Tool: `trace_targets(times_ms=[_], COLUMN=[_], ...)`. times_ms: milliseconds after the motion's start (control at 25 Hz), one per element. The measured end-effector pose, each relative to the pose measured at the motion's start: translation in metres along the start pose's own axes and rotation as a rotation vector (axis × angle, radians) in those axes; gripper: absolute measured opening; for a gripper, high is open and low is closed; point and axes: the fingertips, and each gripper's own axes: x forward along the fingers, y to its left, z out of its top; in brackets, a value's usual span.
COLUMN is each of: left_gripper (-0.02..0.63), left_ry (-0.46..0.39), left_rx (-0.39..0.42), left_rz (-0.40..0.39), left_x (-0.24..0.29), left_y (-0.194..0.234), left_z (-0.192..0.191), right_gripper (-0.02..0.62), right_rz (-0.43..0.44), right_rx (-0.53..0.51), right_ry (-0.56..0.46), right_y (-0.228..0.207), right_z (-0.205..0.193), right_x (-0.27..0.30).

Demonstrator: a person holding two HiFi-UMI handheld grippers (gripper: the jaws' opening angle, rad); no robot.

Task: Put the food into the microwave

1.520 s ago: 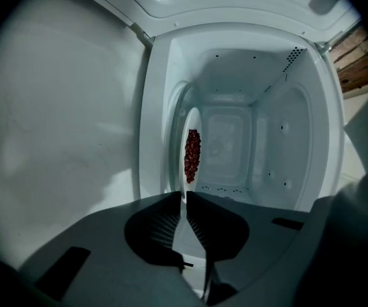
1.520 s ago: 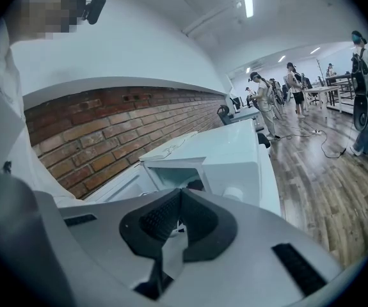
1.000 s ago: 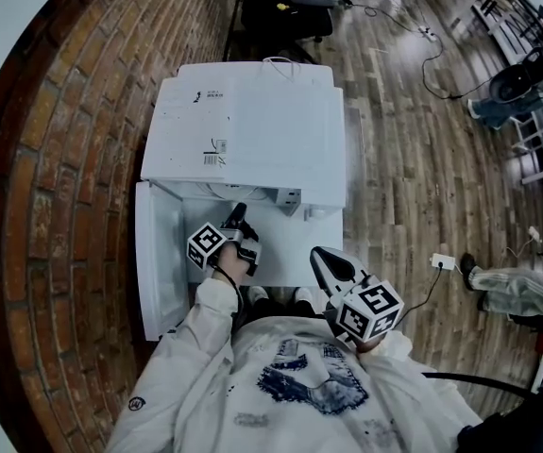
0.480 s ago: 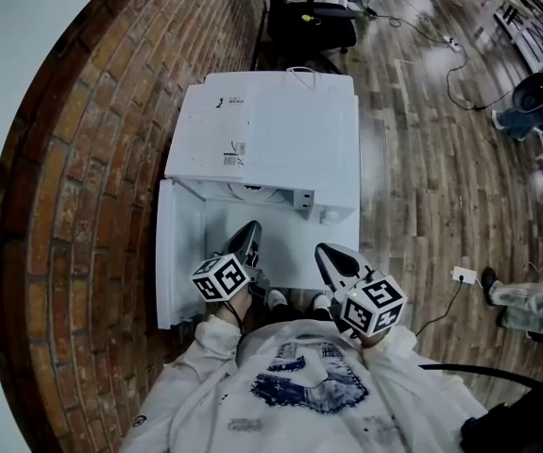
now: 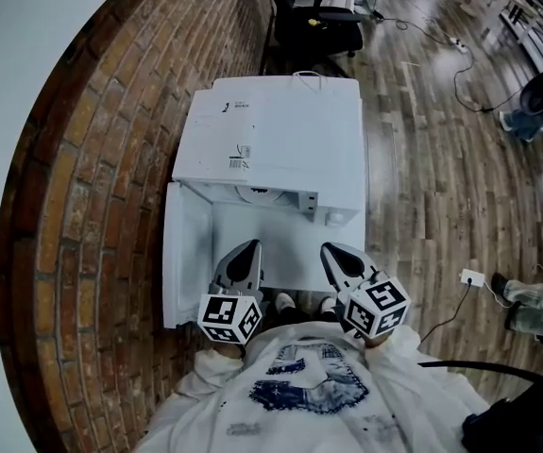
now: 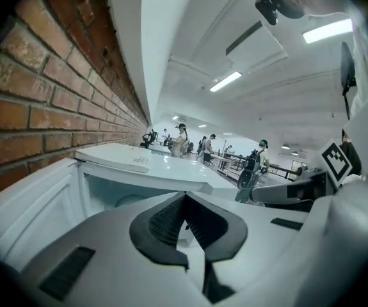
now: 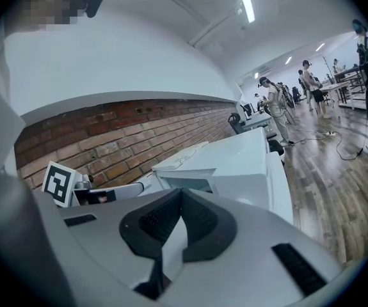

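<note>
A white microwave (image 5: 271, 135) stands against the brick wall, its door (image 5: 184, 253) swung open to the left. Just inside its opening shows a round white plate or turntable (image 5: 252, 194); I cannot make out any food on it. My left gripper (image 5: 248, 246) and right gripper (image 5: 329, 249) hover side by side over the white surface (image 5: 285, 253) in front of the opening, close to my body. In the left gripper view the left gripper (image 6: 184, 197) is shut and holds nothing. The right gripper (image 7: 180, 194) is likewise shut and holds nothing.
A brick wall (image 5: 92, 187) runs along the left. A black office chair (image 5: 313, 17) stands behind the microwave. Wooden floor (image 5: 422, 187) lies to the right, with a cable and a power strip (image 5: 469, 276). Several people stand far off in the room.
My left gripper has drawn back from the microwave opening toward my body and now sits level with the right gripper. The right gripper has barely moved.
</note>
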Motion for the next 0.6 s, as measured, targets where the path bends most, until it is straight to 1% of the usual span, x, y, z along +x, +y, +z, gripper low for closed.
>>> trace_targets(times_ms=[120, 240, 280, 440, 600], left_gripper=[0.006, 0.006, 0.007, 0.007, 0.007], left_ry=[-0.016, -0.021, -0.021, -0.018, -0.014], left_rx=[0.018, 0.078, 0.086, 0.079, 0.091], left_rz=[-0.003, 0.01, 0.012, 0.012, 0.012], left_x=[-0.0059, -0.0076, -0.0072, -0.0057, -0.0028], left_y=[-0.0066, -0.0109, -0.0114, -0.0104, -0.0096], left_z=[0.0068, 0.0104, 0.011, 0.0103, 0.0093], right_gripper=[0.014, 0.014, 0.014, 0.012, 0.012], right_rz=[0.0, 0.0, -0.002, -0.013, -0.015], right_rx=[-0.01, -0.017, -0.021, -0.04, -0.048], right_ry=[-0.005, -0.006, -0.006, -0.002, -0.003], right_y=[0.0017, 0.0035, 0.0037, 0.0031, 0.0019], right_z=[0.0032, 0.0053, 0.0057, 0.0056, 0.0063], right_x=[-0.0007, -0.0016, -0.0015, -0.0017, 0.0])
